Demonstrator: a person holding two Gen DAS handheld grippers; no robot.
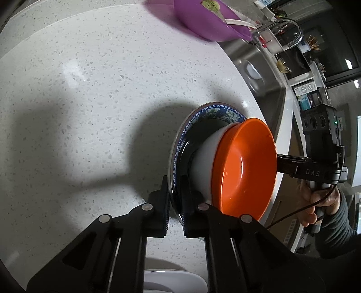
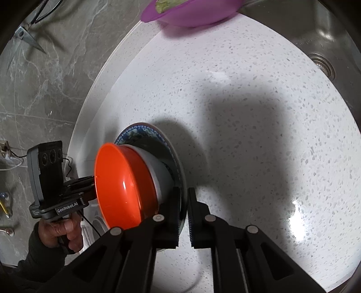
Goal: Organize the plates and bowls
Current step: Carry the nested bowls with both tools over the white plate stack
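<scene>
A blue-patterned plate (image 1: 203, 112) (image 2: 144, 131) carries a white bowl (image 1: 203, 162) (image 2: 162, 171) with an orange bowl (image 1: 246, 166) (image 2: 119, 187) nested in it. The stack is above the speckled white countertop (image 1: 90, 90). My left gripper (image 1: 175, 202) is shut on the plate's near rim in the left wrist view. My right gripper (image 2: 183, 216) is shut on the opposite rim in the right wrist view. Each view shows the other gripper's fingers (image 1: 288, 164) (image 2: 83, 184) running in behind the orange bowl, with a hand on the handle.
A purple bowl (image 1: 203, 20) (image 2: 187, 13) with green scraps sits at the counter's far edge. Beside the counter lies a steel sink (image 1: 255, 72) (image 2: 315, 45) with a faucet (image 1: 291, 27). Scissors (image 2: 24, 38) hang on the grey wall. A white dish (image 1: 171, 279) shows below.
</scene>
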